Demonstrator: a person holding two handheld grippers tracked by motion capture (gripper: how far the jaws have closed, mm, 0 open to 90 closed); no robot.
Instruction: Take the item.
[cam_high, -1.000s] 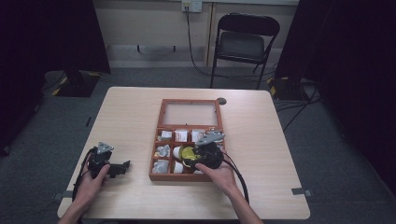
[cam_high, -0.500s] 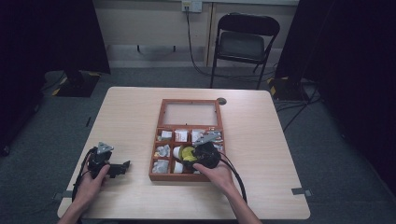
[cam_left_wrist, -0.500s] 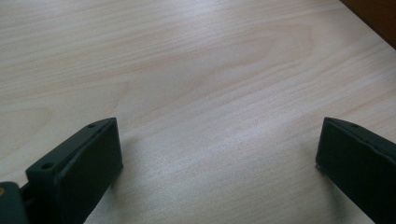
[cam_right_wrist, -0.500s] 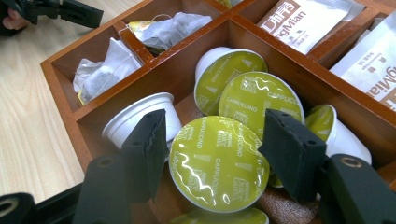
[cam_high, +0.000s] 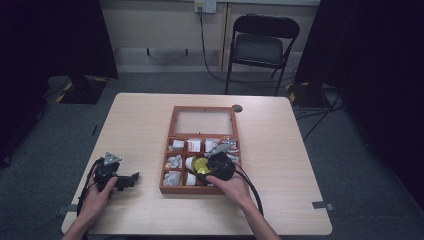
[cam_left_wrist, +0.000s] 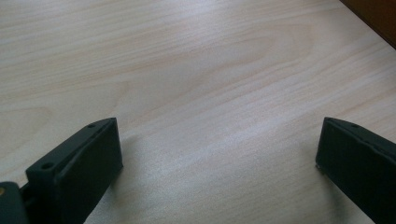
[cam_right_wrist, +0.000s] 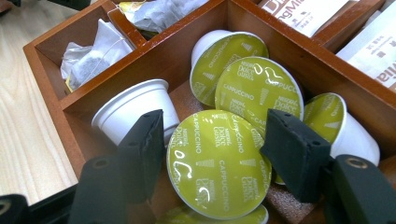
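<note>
A wooden compartment box (cam_high: 167, 165) lies in the middle of the table. My right gripper (cam_high: 204, 167) reaches into its middle column from the near side. In the right gripper view, my right gripper (cam_right_wrist: 214, 119) is shut on a green-lidded Cappuccino capsule (cam_right_wrist: 219, 163), one jaw at each side of the lid. The held capsule sits higher than the other green-lidded capsules (cam_right_wrist: 257, 88) and a white capsule on its side (cam_right_wrist: 135, 105). My left gripper (cam_high: 131, 179) rests on the bare table near the front left, open. Between its jaws, the left gripper (cam_left_wrist: 217, 135) has only wood.
Tea bags (cam_right_wrist: 93, 56) and paper sachets (cam_right_wrist: 308, 14) fill neighbouring compartments, separated by wooden dividers (cam_right_wrist: 154, 60). The box's glazed lid (cam_high: 204, 122) lies open on the far side. A small round cap (cam_high: 236, 108) sits beyond it. A folding chair (cam_high: 265, 45) stands behind the table.
The right gripper has shifted very slightly left over the box. The left gripper has stayed put.
</note>
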